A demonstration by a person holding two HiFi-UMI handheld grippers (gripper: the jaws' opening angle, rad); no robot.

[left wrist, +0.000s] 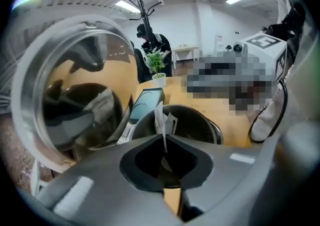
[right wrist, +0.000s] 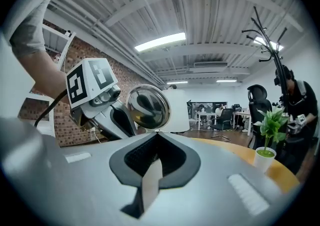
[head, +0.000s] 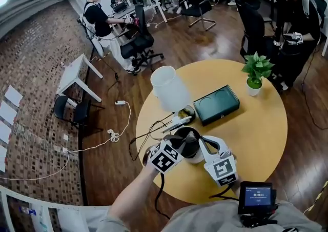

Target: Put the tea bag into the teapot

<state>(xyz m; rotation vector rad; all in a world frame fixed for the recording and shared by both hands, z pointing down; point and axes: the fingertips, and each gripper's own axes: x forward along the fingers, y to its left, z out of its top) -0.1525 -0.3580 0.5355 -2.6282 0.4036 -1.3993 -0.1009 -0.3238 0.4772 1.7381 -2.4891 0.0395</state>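
Note:
The dark teapot (head: 190,149) stands near the front of the round yellow table (head: 256,133), its mouth (left wrist: 192,122) uncovered. Its domed glass lid (left wrist: 75,85) is tipped up at the pot's left and also shows as the lid (right wrist: 147,106) in the right gripper view. My left gripper (left wrist: 165,152) is shut on the white tea bag (left wrist: 162,122), which sits right over the pot's mouth. My right gripper (right wrist: 156,134) is shut, with a white paper strip (right wrist: 150,185) caught between its jaws; whether it is wrapper or tag I cannot tell. Both grippers meet over the pot.
A white lamp shade (head: 169,90), a dark green box (head: 216,104) and a small potted plant (head: 255,74) stand further back on the table. Black cables (head: 148,133) trail off its left edge. People sit at desks beyond, and office chairs stand nearby.

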